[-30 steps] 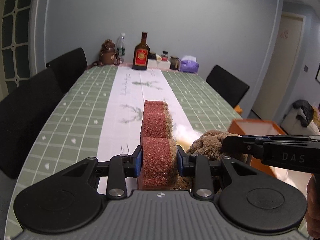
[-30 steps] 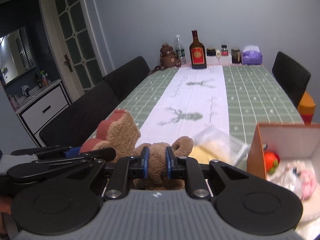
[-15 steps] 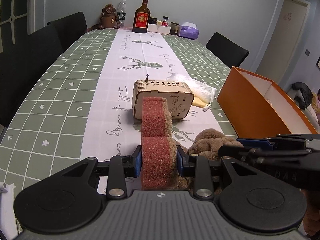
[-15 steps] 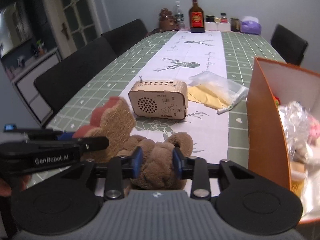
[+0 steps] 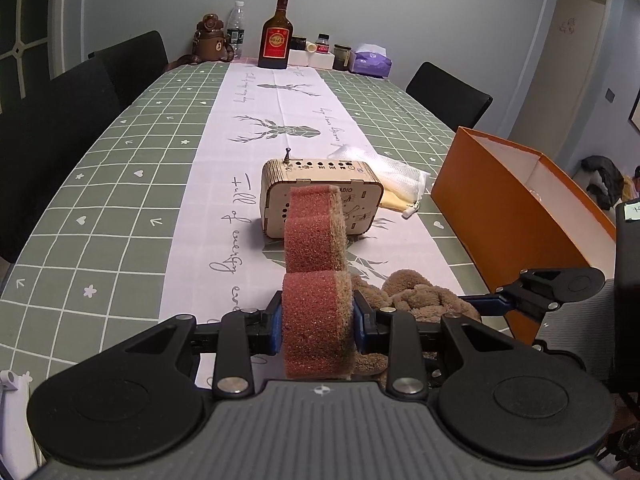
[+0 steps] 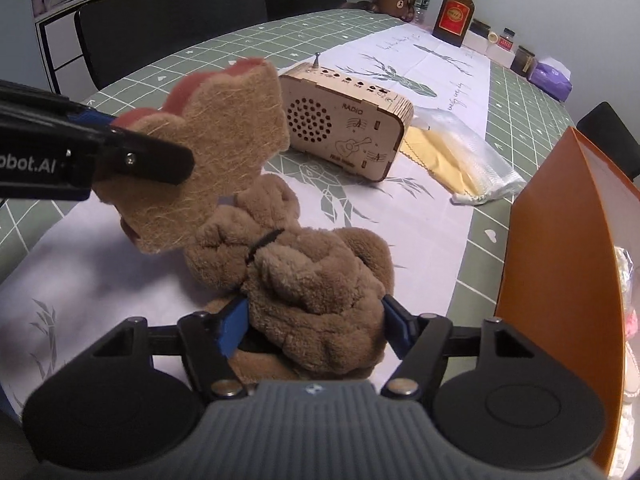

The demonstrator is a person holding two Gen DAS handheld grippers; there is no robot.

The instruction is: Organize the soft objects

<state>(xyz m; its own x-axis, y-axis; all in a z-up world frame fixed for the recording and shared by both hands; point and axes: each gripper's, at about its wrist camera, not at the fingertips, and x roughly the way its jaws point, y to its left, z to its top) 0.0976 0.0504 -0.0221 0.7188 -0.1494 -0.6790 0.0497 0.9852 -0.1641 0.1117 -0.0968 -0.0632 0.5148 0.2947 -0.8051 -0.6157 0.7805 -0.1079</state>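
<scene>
My left gripper [image 5: 317, 322] is shut on a red and tan sponge [image 5: 316, 264] and holds it edge-on above the table; the sponge also shows in the right wrist view [image 6: 212, 148]. A brown plush bear [image 6: 304, 276] lies on the white runner just below and right of the sponge, also in the left wrist view [image 5: 416, 292]. My right gripper [image 6: 314, 326] has wide jaws either side of the bear, which rests on the table between them. An orange box [image 5: 516, 204] stands at the right, also in the right wrist view [image 6: 560, 248].
A wooden radio [image 5: 320, 196] stands just beyond the sponge, with a plastic bag holding a yellow cloth [image 6: 460, 152] to its right. A bottle [image 5: 275, 36], jars and a tissue pack [image 5: 370, 62] sit at the far end. Black chairs [image 5: 60, 120] line the left side.
Both grippers tilted down toward the table. My right gripper's jaws widened from a tight pinch on the bear to a loose spread, and the bear now lies on the runner.
</scene>
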